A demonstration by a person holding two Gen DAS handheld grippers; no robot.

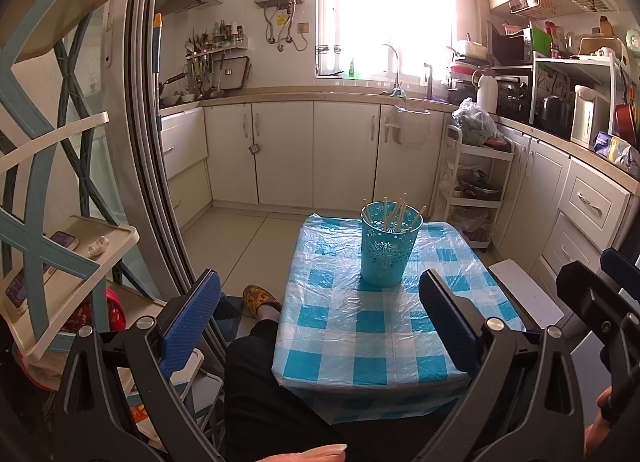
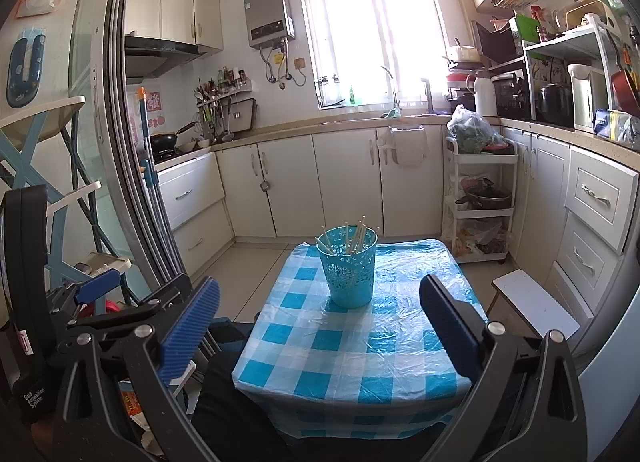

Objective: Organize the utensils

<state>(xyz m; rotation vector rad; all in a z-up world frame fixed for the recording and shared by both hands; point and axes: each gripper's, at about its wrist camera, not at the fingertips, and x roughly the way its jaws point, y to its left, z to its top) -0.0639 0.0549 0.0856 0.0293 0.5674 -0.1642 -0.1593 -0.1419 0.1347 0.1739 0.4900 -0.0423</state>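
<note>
Cup: teal holder (image 1: 390, 248) upright on checked table (image 1: 360, 346), chopsticks (image 1: 396, 212) inside.
L gripper (image 1: 320, 326): fingers released, empty.
R gripper (image 2: 320, 326): same, w/ nothing held.

Beyond the tongs, a bright sunlit window (image 2: 376, 34) glows above cream cabinet doors (image 2: 348, 182); pale tiled floor (image 2: 256, 270) lies below, grey sliding-door frame (image 2: 120, 142) left.

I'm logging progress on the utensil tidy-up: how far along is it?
Looks essentially done: the chopsticks stand together in the blue holder on the checkered table, with none lying loose on the cloth. Nothing is in hand: the left gripper and right gripper are both open and empty. Nothing visible remains.
</note>
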